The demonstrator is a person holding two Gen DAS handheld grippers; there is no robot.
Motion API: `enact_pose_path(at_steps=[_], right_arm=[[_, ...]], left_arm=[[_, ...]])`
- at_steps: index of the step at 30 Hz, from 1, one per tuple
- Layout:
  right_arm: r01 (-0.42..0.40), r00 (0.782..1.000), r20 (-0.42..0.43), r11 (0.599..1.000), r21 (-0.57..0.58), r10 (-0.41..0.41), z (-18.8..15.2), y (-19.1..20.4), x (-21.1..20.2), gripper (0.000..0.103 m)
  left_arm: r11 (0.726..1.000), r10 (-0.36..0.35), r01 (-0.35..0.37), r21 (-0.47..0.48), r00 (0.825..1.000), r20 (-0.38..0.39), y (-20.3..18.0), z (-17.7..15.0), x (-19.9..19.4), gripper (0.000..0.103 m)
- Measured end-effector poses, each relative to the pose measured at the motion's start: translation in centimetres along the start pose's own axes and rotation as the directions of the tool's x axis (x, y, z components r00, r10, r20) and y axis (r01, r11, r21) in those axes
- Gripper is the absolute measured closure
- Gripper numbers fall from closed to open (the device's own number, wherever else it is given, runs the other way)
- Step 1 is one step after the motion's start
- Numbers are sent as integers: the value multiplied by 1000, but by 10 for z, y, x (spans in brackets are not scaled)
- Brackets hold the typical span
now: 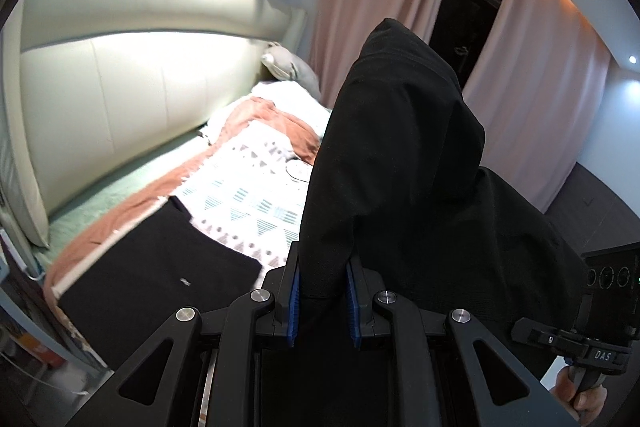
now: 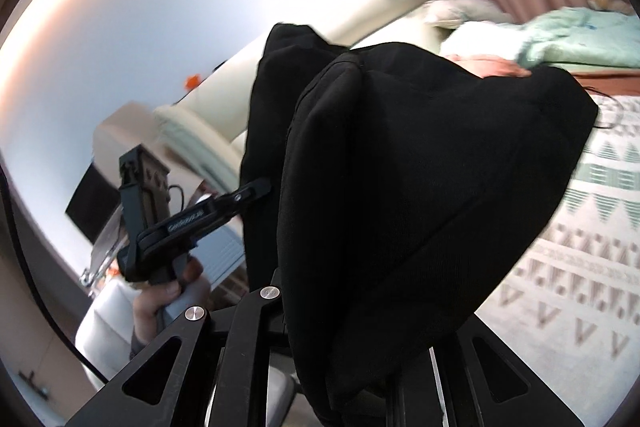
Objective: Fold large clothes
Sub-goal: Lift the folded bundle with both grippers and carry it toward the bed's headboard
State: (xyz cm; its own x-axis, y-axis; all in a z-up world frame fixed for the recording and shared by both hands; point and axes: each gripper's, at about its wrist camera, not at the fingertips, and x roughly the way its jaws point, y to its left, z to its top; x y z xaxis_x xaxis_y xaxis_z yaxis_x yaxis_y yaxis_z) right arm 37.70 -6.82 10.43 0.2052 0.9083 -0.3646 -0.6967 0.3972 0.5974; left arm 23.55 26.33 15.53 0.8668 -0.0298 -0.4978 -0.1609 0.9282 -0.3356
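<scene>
Left wrist view shows the left gripper [image 1: 322,291] clenched on a fold of the black garment [image 1: 400,163], its blue-padded fingers [image 1: 294,301] pressing the cloth from both sides at lower centre of the frame. The garment rises from the jaws to a peak above mid-frame and drapes down toward the lower right, where the right gripper [image 1: 600,339] shows at the edge with a hand [image 1: 580,395] on its grip. At lower left another black folded piece [image 1: 160,267] lies flat on the patterned bedspread [image 1: 248,195], with a rust-coloured blanket [image 1: 132,211] along its far side. A cream padded headboard [image 1: 120,75] fills the upper left, a grey pillow [image 1: 292,69] sits at its end, and pink curtains [image 1: 384,3] hang at upper centre.

Right wrist view has the same garment [image 2: 420,187] heaped over the right gripper's front, covering the fingers entirely, so whether that claw is clenched or released cannot be told. The left gripper [image 2: 256,189] reaches in from centre left, its tip against the cloth, held by a hand [image 2: 168,303]. The bedspread [image 2: 580,247] runs down the right side, with a mint-green quilt [image 2: 580,39] at upper right.
</scene>
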Motion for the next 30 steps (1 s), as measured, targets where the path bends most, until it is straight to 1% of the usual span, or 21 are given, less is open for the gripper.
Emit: enact_pose_path(at_steps=[4,5,7,11,18,22,25,28,30], right_arm=[[-31,999,-44,1000,-3,30,-1,18,41,87],[-38,998,-52,999,-3,37,0,16,43,87],[-53,996,-75,999,-6,53,-1,20,60,87],[-86,991,-103,996,-23,83,-4,40,99,87],[-149,974,-174,989,-6,145,-14,69,166,87],[-188,959,-208,982,30,190,-20,71,196,87],[-200,951,-230,978,54,207,-26,67,212,87],[-199,948,-242,978,64,208,-27,60,220,87],[-193,946,-250,978,75,205,-26,48,231,87]], left_arm=[[999,41,-41,15,999,15,26,7,-8,84],[999,50,-50,11,999,14,34,10,-11,84],[998,66,-66,1,998,13,52,16,-16,84],[993,113,-114,17,993,18,75,25,-22,84],[983,185,-185,0,982,25,115,32,-45,84],[975,222,-221,-19,975,14,145,44,-50,84],[968,249,-249,-26,969,-5,168,46,-39,84],[965,260,-260,-35,965,-22,176,47,-29,84],[963,267,-268,-40,963,-36,182,46,-12,84]])
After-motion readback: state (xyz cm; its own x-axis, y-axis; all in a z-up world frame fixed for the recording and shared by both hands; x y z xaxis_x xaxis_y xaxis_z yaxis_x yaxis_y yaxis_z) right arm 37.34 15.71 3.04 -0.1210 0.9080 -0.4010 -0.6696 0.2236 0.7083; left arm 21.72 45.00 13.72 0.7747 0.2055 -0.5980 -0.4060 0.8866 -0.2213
